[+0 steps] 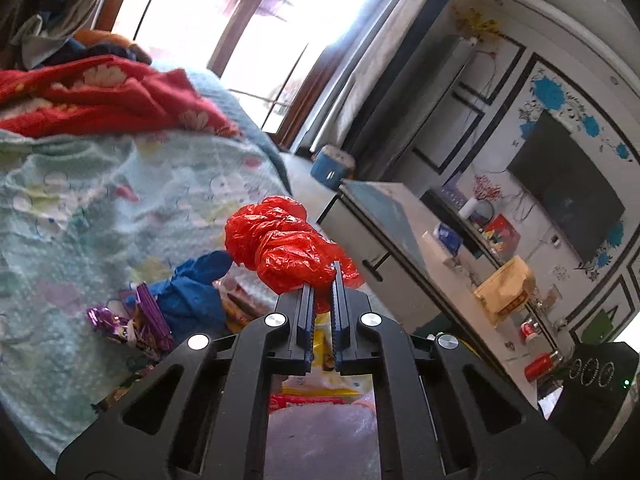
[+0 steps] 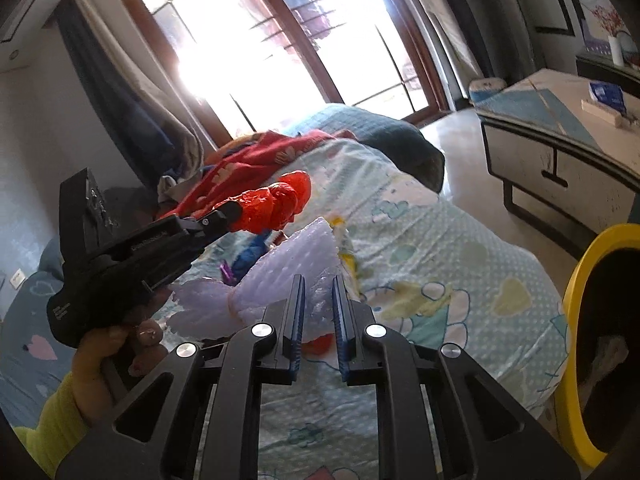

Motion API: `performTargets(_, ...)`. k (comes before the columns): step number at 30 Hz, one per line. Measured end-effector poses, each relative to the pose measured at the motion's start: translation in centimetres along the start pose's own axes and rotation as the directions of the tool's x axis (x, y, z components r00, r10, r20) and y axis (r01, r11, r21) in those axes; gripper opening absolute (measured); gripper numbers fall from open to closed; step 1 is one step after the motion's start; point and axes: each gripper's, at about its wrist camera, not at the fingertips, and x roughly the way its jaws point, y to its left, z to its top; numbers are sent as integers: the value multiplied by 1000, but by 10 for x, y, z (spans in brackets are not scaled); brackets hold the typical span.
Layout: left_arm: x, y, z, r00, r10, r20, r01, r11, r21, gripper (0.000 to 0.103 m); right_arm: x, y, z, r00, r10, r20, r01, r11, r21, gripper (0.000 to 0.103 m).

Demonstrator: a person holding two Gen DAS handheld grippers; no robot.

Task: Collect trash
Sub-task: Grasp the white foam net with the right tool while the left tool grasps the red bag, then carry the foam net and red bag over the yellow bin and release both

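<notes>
Crinkled glossy red plastic bag; soft matt cloth bedspread; matt black plastic left claw.

Our two matte black plastic left gripper and matte black plastic right gripper share one build: paired blue ribbed finger pads, angular linkage arms with triangular cut-outs, and four round silver screw heads. Our bare left hand shows painted nails and a bright yellow-green sleeve.
</notes>
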Motion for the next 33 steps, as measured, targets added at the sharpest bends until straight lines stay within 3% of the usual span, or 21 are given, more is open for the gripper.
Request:
performTargets(4, -16, -7, 3, 999, -18, 30, 17, 1000, 15, 3, -12, 5, 5, 1000, 9, 28, -8, 1000, -10, 13)
performTargets(16, -50, -29, 6, 994, -65, 85, 59, 996, 73, 3, -43, -4, 11, 993, -74, 91, 77, 997, -27, 13)
performTargets(33, -68, -70, -2, 985, -148, 83, 134, 979, 152, 2, -93, -41, 14, 963, -199, 182, 197, 980, 29, 13)
